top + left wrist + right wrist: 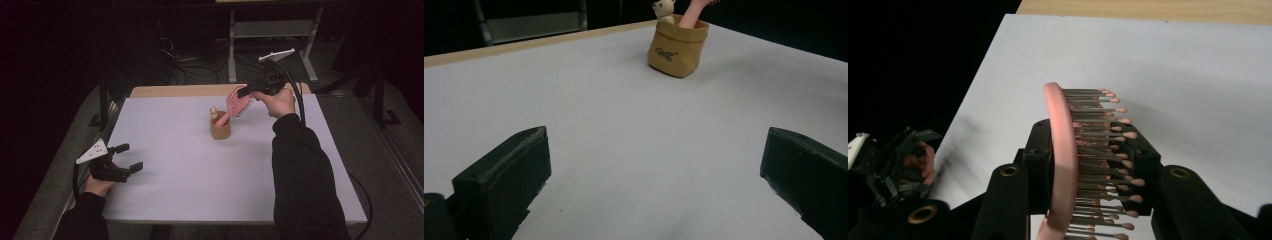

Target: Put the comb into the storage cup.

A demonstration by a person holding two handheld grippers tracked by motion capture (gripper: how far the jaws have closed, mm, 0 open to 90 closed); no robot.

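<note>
The right gripper (pixel 246 91) pinches the head of the pink hairbrush (pixel 235 102) between its jaws, above the far middle of the white table (pixel 190 165). The brush is tilted, and its handle goes down into the small brown bag (pixel 220 128), where a small bear figure (pixel 664 10) also sits. The left gripper (pixel 127 157) rests at the near left edge, jaws spread wide and holding nothing.

The white table (pixel 190 170) is evenly lit against dark surroundings, with slightly soft, grainy pictures.
</note>
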